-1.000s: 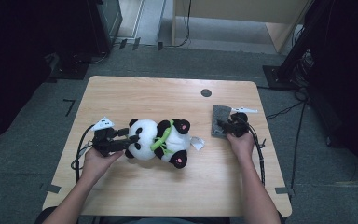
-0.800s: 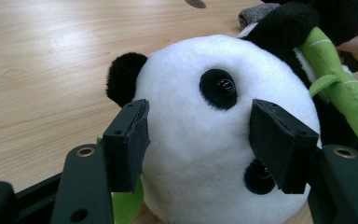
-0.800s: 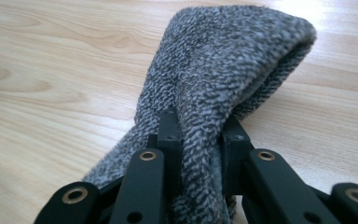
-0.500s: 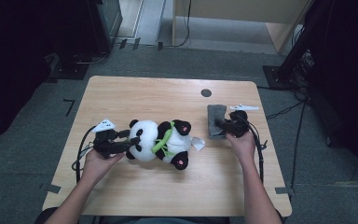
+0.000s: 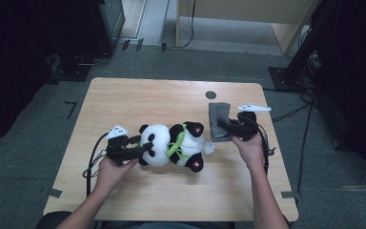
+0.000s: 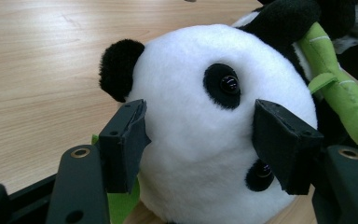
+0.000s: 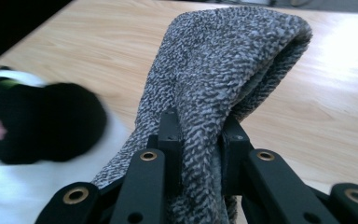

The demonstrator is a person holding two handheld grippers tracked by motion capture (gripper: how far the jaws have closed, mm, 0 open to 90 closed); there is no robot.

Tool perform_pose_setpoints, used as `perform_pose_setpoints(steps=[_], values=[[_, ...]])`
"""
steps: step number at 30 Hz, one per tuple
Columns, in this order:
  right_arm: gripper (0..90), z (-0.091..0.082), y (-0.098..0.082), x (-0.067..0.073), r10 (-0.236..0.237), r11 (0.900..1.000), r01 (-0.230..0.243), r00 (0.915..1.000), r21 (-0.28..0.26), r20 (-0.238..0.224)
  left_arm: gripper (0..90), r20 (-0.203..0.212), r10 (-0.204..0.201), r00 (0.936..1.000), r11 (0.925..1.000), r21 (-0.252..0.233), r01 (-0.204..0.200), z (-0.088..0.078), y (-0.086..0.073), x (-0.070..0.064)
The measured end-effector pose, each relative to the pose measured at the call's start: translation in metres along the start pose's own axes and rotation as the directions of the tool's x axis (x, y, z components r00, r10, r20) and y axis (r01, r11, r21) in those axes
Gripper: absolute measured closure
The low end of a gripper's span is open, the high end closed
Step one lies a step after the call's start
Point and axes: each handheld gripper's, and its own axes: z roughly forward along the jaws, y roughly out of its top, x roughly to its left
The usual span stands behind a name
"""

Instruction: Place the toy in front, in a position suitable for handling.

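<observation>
Since the earlier frame the grey knitted cloth (image 5: 218, 120) has left its flat place on the bench (image 5: 138, 98) at the right: its near end now rises, pinched in the right gripper (image 7: 200, 140), whose fingers (image 7: 170, 140) are pressed tight on a fold of the fabric. In the right gripper view the cloth arches up and away from the jaws in a limp loop, its far end drooping toward the wood, so it looks light and wholly floppy; a pinch at an edge or fold is the sensible hold, and it will hang and swing rather than keep any shape. Its surface is a coarse, speckled grey knit, likely grippy against the pads. The plush panda (image 5: 171, 145) lies on its side in the middle of the bench, just left of the cloth, head toward the left. The left gripper (image 6: 200, 140) straddles that head: its fingers (image 6: 123, 144) stand on either side of the round white face and have just been opening a little, resting at the fur without squeezing it in. The toy looks soft, fluffy and squashy, with black ears and eye patches and a green felt bamboo stalk (image 6: 340, 88); the head or body offers the fullest hold.
</observation>
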Motion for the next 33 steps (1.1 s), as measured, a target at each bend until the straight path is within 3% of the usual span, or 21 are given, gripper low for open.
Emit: perform_pose_setpoints(steps=[2, 4, 5, 7, 8, 10, 14, 16, 18, 19, 21, 22, 24, 26, 27, 30, 32, 33], values=[[76.4, -0.002, 0.002, 0.005, -0.005, 1.0, 0.005, 0.9998, -0.005, -0.019, 35.8, 0.005, 0.005, 1.0, 0.9999, 0.009, -0.005, 0.0, 0.001, 0.0], [76.4, -0.007, 0.011, 0.023, -0.027, 1.0, 0.026, 0.9974, -0.01, -0.067, 35.6, 0.015, 0.005, 0.9999, 0.9999, 0.014, -0.005, 0.0, 0.002, 0.001], [76.4, -0.007, 0.011, 0.023, -0.027, 1.0, 0.026, 0.9974, -0.01, -0.067, 35.6, 0.015, 0.007, 0.9999, 0.9999, 0.015, -0.008, 0.0, 0.002, 0.002], [76.4, -0.01, 0.016, 0.036, -0.053, 0.998, 0.052, 0.9953, -0.019, -0.08, 33.7, 0.014, 0.014, 0.9998, 0.9998, 0.017, -0.014, 0.001, 0.003, 0.003], [76.4, -0.013, 0.02, 0.048, -0.075, 0.997, 0.073, 0.9922, -0.024, -0.099, 30.9, 0.011, 0.022, 0.9997, 0.9996, 0.018, -0.022, 0.001, 0.003, 0.003], [76.4, -0.014, 0.021, 0.053, -0.079, 0.997, 0.077, 0.9908, -0.023, -0.11, 29.1, 0.008, 0.035, 0.9994, 0.9992, 0.019, -0.035, 0.001, 0.004, 0.004], [76.5, -0.004, 0.02, 0.075, -0.139, 0.99, 0.14, 0.9794, -0.004, -0.147, 24.6, 0.021, 0.037, 0.9991, 0.9991, 0.02, -0.038, 0.002, 0.004, 0.008], [76.6, 0.001, 0.018, 0.078, -0.135, 0.991, 0.137, 0.9764, -0.002, -0.169, 23.8, 0.023, 0.081, 0.9964, 0.9962, 0.03, -0.082, -0.001, 0.007, 0.008], [76.6, -0.002, 0.019, 0.083, -0.15, 0.989, 0.15, 0.9732, -0.015, -0.174, 21.7, 0.029, 0.091, 0.9954, 0.995, 0.039, -0.092, -0.002, 0.008, 0.009], [76.7, -0.005, 0.021, 0.086, -0.155, 0.988, 0.153, 0.9683, -0.026, -0.196, 21.1, 0.054, 0.098, 0.9937, 0.9939, 0.045, -0.101, -0.003, 0.008, 0.014], [76.7, -0.006, 0.022, 0.091, -0.148, 0.989, 0.141, 0.9558, -0.046, -0.254, 21.3, 0.077, 0.083, 0.9936, 0.9951, 0.046, -0.087, -0.001, 0.008, 0.017], [76.7, -0.005, 0.022, 0.095, -0.15, 0.989, 0.143, 0.9533, -0.045, -0.262, 21.6, 0.128, 0.051, 0.9904, 0.9969, 0.053, -0.058, 0.004, 0.007, 0.021], [76.7, -0.002, 0.022, 0.099, -0.168, 0.986, 0.164, 0.9498, -0.038, -0.264, 21.4, 0.132, 0.044, 0.9903, 0.9974, 0.052, -0.051, 0.005, 0.007, 0.022], [76.6, 0.015, 0.014, 0.103, -0.158, 0.985, 0.172, 0.9451, 0.022, -0.286, 21.3, 0.116, 0.065, 0.9911, 0.9966, 0.043, -0.07, 0.005, 0.008, 0.02], [76.7, 0.022, 0.01, 0.102, -0.15, 0.984, 0.171, 0.9469, 0.049, -0.284, 20.9, 0.116, 0.065, 0.9911, 0.9966, 0.043, -0.07, 0.005, 0.008, 0.02], [76.9, 0.035, 0.001, 0.098, -0.133, 0.985, 0.159, 0.9488, 0.067, -0.286, 20.0, 0.097, 0.126, 0.9873, 0.9879, 0.079, -0.134, 0.004, 0.007, 0.019], [77.1, 0.035, 0.001, 0.095, -0.125, 0.986, 0.151, 0.9492, 0.068, -0.289, 18.5, 0.072, 0.182, 0.9807, 0.9767, 0.103, -0.189, 0.006, 0.003, 0.018], [77.2, 0.036, 0.001, 0.094, -0.118, 0.987, 0.146, 0.9482, 0.073, -0.295, 16.9, 0.083, 0.182, 0.9798, 0.9769, 0.098, -0.19, 0.007, 0.002, 0.02]])
